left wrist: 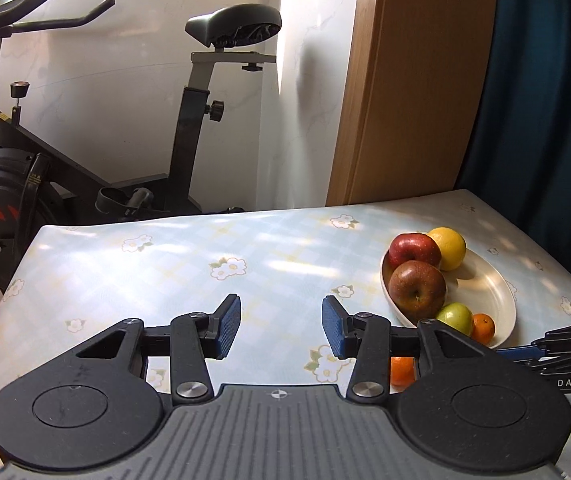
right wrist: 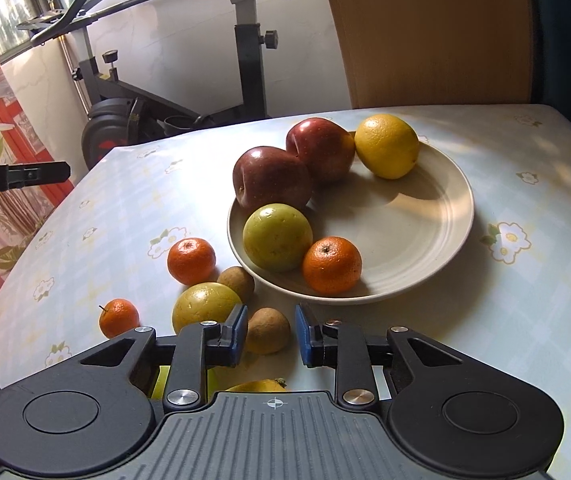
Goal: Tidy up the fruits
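Counted on plate [right wrist: 425,220] at twelve o'clock: two red apples [right wrist: 273,178], one lemon [right wrist: 387,146], one green fruit [right wrist: 277,236], one mandarin [right wrist: 331,266] — floral tablecloth [right wrist: 505,340], exercise bike [right wrist: 245,60] at eleven. Right gripper [right wrist: 271,320] clamped on brown fruit [right wrist: 269,338]; left gripper [left wrist: 281,326] apart, empty.

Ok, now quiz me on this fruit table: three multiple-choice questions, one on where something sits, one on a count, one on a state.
1. Where is the lemon?
A. on the plate
B. on the tablecloth, off the plate
C. on the bike seat

2. How many red apples are on the plate?
A. one
B. two
C. three

3. How do the left gripper's fingers stand?
A. clamped on an apple
B. gripping the plate's rim
C. apart, with nothing between them

Answers:
1 A: the lemon rests on the far side of the plate.
2 B: two red apples sit side by side there.
3 C: the left gripper shows only tablecloth between its fingers.
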`<state>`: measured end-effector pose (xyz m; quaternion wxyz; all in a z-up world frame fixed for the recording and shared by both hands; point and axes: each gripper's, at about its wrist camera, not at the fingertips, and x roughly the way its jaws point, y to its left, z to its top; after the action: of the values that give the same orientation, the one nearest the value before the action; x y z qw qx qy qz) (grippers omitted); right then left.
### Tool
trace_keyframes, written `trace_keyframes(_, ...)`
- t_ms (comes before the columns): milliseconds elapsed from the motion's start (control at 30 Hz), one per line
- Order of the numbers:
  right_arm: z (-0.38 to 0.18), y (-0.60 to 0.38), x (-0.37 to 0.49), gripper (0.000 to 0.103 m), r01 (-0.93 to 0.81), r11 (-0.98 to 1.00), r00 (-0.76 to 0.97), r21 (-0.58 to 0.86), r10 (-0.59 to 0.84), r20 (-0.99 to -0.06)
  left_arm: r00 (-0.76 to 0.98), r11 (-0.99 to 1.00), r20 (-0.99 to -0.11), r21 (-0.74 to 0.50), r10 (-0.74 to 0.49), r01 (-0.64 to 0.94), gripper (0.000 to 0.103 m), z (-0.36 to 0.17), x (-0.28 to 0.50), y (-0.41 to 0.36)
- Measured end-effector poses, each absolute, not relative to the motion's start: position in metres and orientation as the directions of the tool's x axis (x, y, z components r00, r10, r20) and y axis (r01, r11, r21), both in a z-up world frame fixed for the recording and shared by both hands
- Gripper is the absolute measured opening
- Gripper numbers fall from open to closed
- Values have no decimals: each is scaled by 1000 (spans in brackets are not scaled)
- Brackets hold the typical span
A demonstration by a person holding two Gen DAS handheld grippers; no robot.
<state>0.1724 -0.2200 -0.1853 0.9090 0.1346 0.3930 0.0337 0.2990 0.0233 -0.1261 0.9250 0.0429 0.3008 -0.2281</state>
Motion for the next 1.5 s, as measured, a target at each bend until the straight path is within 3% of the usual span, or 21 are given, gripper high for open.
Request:
trace_keyframes(433,-201,-227,183,25,78,910,663,408,258,-702,643,849,-624,-63,-443,524,47,-148,278,14)
trace_keyframes(867,-207,-230,181,24,82,890,669,448,284,-687,463,768,-694,-207,-551,606,47,-179,267,5)
trace_keyframes(1500,-208,-235,169,24,88,875,693,476,290,-660,425,778,-765,-154,-484,608,46,-207,267,-19)
